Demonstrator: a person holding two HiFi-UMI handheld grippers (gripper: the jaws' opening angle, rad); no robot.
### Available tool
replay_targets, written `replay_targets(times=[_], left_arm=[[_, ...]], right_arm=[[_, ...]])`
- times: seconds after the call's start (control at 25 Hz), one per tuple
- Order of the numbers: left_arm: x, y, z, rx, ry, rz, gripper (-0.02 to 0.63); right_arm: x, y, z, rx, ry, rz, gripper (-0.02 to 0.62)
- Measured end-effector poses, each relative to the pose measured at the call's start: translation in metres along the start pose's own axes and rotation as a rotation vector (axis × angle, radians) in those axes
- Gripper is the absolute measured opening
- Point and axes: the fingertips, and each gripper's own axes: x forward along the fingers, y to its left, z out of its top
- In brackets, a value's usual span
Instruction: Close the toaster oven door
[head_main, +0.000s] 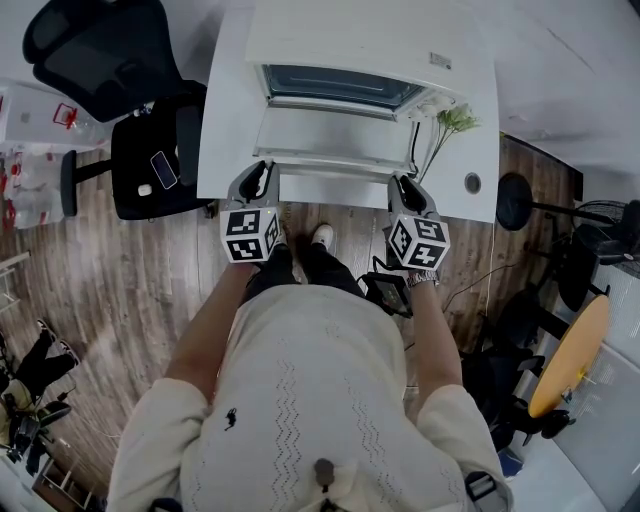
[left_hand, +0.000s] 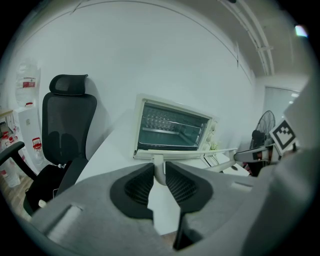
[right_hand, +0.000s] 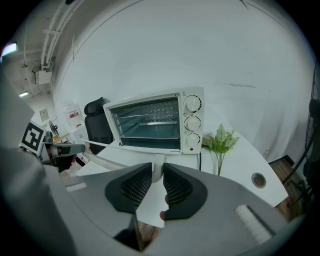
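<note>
Toaster oven door (head_main: 335, 135) open; gripper views show handle (left_hand: 159, 167) clamped.

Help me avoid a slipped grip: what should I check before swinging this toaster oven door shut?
1. Left gripper clamped on the door handle: ok, jaws pinch its left post.
2. Right gripper clamped on it: ok, on the right post.
3. Door fully down, ready to lift: ok.
4. Oven cavity free of anything sticking out: ok.
5. Plant clear of the swing: ok, it stands off to the side.
6. Toaster oven braced against sliding: cannot tell.
</note>
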Motion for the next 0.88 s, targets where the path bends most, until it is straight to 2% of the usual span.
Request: replay_targets(times=[0.88], left_arm=[[-0.001,-0.002,0.015,0.003,-0.021,0.007,0.075]], right_arm=[[-0.002,-0.002,0.027,-0.005,-0.074,-0.033,0.080]])
